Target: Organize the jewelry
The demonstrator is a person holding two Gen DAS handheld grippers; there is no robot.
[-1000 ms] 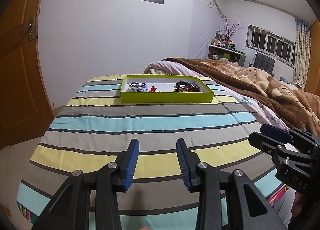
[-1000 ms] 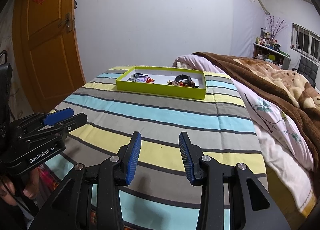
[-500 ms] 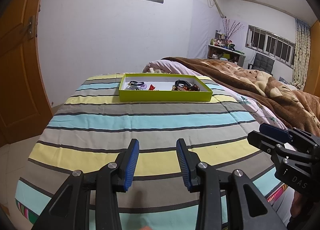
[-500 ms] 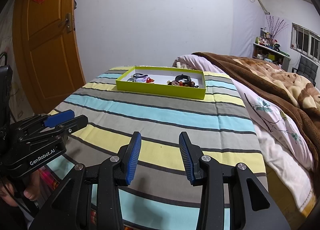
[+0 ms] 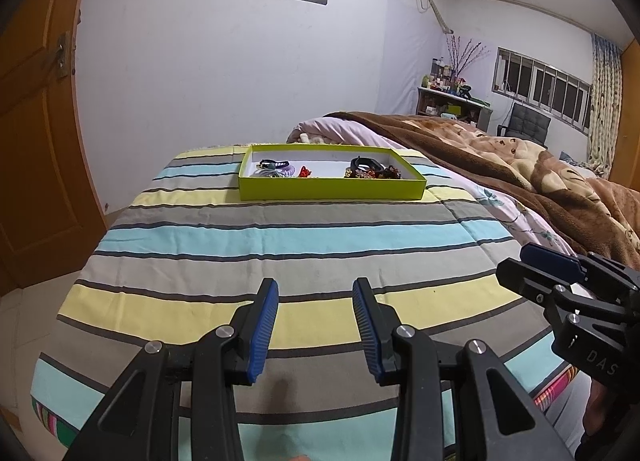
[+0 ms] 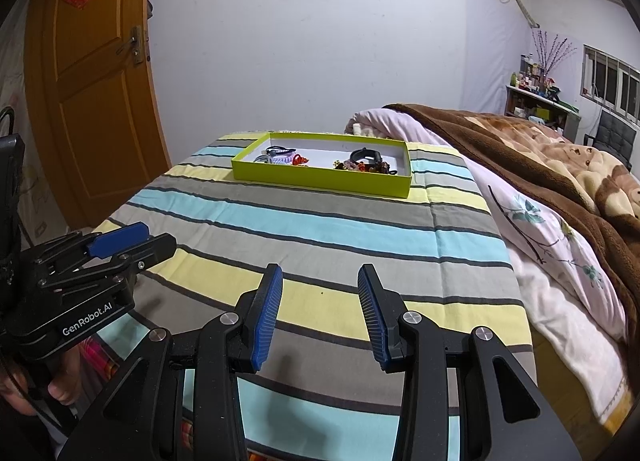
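Jaws wide and empty, left gripper (image 5: 315, 303) and right gripper (image 6: 319, 293) hover over the near edge of a striped bedspread (image 5: 280, 237); far across it, a green tray (image 5: 332, 187) holds jumbled jewelry (image 5: 372, 169).

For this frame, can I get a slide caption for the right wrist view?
Open right gripper faces a lime tray of jewelry on the striped cloth.
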